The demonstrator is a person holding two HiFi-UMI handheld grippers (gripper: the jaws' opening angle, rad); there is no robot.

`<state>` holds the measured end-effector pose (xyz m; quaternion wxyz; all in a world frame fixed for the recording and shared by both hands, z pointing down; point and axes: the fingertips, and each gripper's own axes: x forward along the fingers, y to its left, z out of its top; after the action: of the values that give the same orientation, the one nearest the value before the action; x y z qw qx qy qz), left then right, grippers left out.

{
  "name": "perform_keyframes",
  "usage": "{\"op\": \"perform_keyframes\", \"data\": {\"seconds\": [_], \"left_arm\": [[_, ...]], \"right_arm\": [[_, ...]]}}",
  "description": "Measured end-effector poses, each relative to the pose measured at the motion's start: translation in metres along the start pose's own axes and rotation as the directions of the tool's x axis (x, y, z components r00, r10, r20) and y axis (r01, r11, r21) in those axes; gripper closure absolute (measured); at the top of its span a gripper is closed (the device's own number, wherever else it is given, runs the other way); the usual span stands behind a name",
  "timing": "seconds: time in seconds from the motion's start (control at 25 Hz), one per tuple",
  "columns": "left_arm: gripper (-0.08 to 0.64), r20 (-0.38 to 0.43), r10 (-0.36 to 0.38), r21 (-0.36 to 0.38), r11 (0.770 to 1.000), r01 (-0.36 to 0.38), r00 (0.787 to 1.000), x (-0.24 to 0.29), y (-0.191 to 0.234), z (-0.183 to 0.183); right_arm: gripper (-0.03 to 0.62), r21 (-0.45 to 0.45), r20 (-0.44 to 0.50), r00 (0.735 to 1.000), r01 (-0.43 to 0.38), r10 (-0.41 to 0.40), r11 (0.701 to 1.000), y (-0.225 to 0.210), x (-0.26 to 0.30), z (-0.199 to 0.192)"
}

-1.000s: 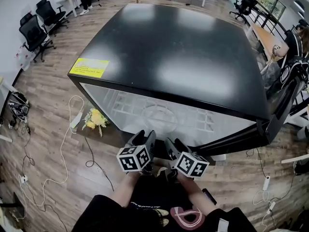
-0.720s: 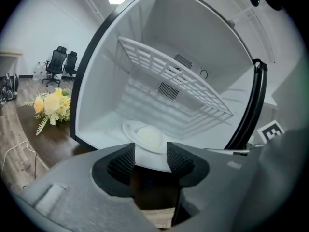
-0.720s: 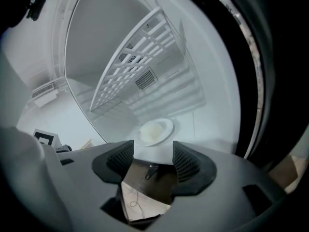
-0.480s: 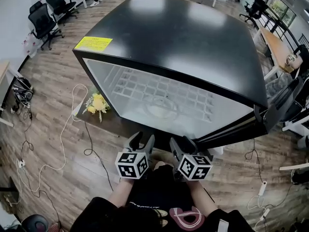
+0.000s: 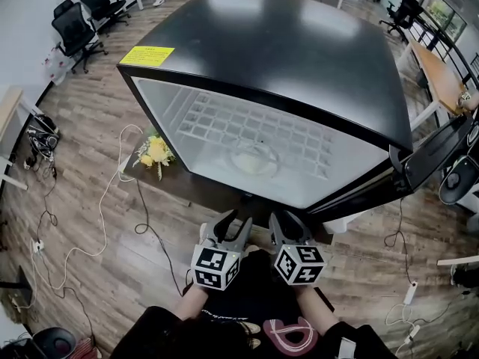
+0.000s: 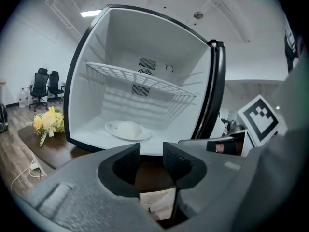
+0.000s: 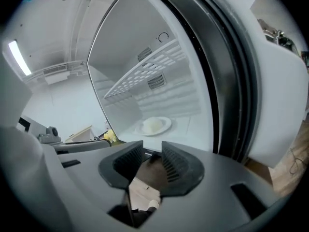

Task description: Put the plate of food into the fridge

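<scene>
Fridge (image 5: 284, 51) top carries yellow label (image 5: 147, 55), print illegible.

The left gripper (image 6: 151, 154) pointed at the open fridge (image 6: 120, 37); its jaws had just been closing and stood apart with nothing between them. Inside, a plate (image 6: 112, 128) bearing a pale mound of food (image 6: 128, 128) sat on the white floor beneath a wire shelf (image 6: 145, 85). Yellow flowers (image 6: 47, 122) lay left of the fridge, office chairs (image 6: 42, 87) stood beyond them, and the right gripper's marker cube (image 6: 260, 120) showed at the right.

Left gripper (image 5: 234, 226), right gripper (image 5: 286, 227) side by side, empty jaws just closing
</scene>
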<state>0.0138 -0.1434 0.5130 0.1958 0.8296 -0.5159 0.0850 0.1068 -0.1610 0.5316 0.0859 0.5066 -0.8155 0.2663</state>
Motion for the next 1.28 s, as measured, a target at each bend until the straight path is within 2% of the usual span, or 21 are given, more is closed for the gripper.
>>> {"op": "perform_keyframes", "data": {"seconds": [0.24,0.44,0.72,1.28], "left_arm": [[0.518,0.008,0.063,-0.05,0.997,-0.063,0.998,-0.006,0.008,-0.005],[0.552,0.034,0.087,-0.077,0.993,-0.084,0.996,-0.005,0.01,-0.003],[0.552,0.024,0.063,-0.059,0.996,-0.062,0.998,0.0,0.003,-0.003],[0.552,0.024,0.097,-0.078,0.992,-0.095,0.995,-0.001,0.011,-0.005]], "right_arm": [[0.581,-0.066,0.029,0.999,0.026,-0.024,0.997,0.001,-0.007,0.001],[0.583,-0.076,0.035,0.999,0.022,-0.019,0.997,-0.002,-0.008,0.005],[0.584,-0.105,0.01,1.0,0.013,-0.012,0.994,0.002,-0.006,-0.001],[0.585,-0.11,-0.018,1.0,0.015,-0.017,0.994,-0.001,-0.001,-0.006]]}}
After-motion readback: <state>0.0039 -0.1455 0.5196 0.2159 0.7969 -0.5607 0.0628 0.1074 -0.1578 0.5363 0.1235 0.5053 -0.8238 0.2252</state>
